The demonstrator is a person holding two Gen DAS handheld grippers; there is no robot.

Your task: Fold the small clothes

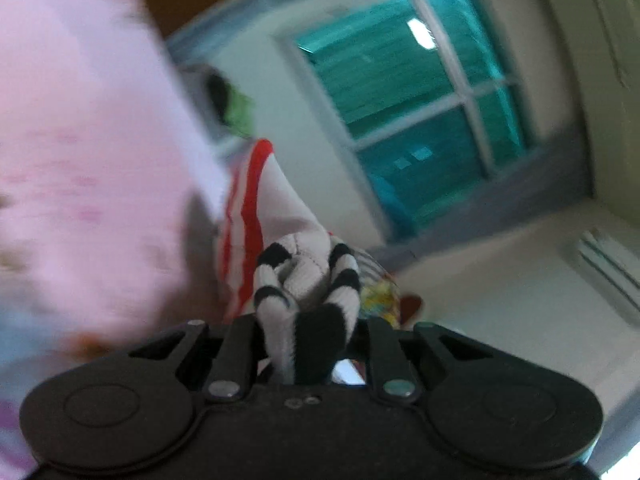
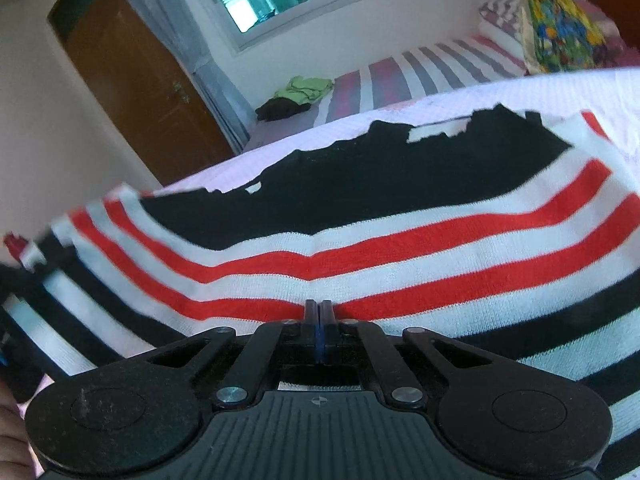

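Observation:
A small knit garment with black, white and red stripes (image 2: 360, 248) hangs spread across the right wrist view, above a pale pink bed cover (image 2: 440, 100). My right gripper (image 2: 319, 310) is shut on its lower striped edge, and creases fan out from the pinch. In the left wrist view, a bunched black-and-white part of the same garment (image 1: 308, 264) is wedged between the jaws of my left gripper (image 1: 308, 320), which is shut on it. The cloth hides the fingertips. A red-and-white part (image 1: 248, 216) trails behind the bunch.
Pink cover (image 1: 80, 160) fills the left of the left wrist view, with a window (image 1: 420, 112) and wall beyond. On the striped bedsheet (image 2: 400, 76) lie a green cloth (image 2: 306, 88) and a dark cloth (image 2: 280, 110). A colourful pillow (image 2: 560, 28) sits far right. A brown door (image 2: 132, 80) stands left.

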